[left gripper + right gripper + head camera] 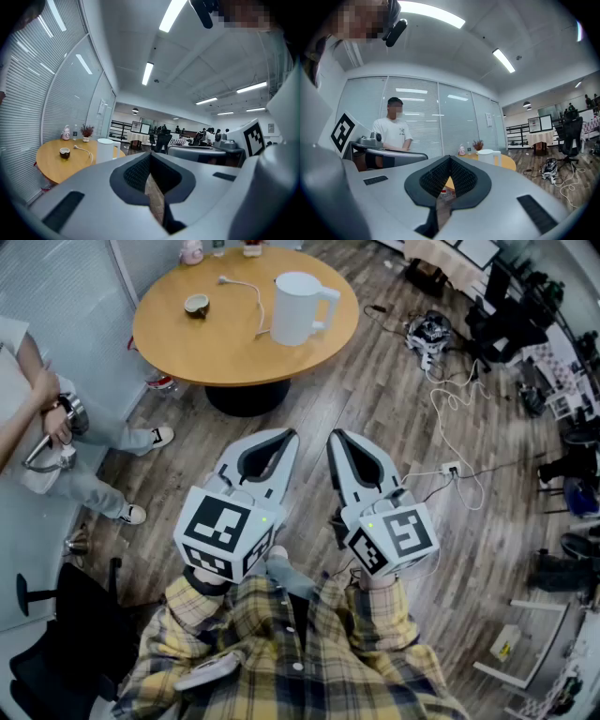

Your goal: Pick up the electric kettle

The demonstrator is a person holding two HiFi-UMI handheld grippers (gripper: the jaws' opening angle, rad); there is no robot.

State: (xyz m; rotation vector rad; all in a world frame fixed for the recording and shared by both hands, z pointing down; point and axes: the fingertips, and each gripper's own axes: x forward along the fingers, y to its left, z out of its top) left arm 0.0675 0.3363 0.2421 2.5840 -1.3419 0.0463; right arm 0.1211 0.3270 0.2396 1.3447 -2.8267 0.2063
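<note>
The white electric kettle [298,307] stands upright on the round wooden table [216,343], handle to the right. It also shows small and far off in the left gripper view [107,150] and the right gripper view [489,157]. My left gripper [287,435] and right gripper [336,435] are held side by side over the wood floor, well short of the table, both pointing toward it. Each has its tips together and nothing between them, seen in the left gripper view [151,153] and the right gripper view [450,158].
A small cup [196,304] and a white cord [248,292] lie on the table left of the kettle. A person [37,418] stands at the left. A black chair [66,615] is at lower left, with cables and a power strip [450,468] on the floor to the right.
</note>
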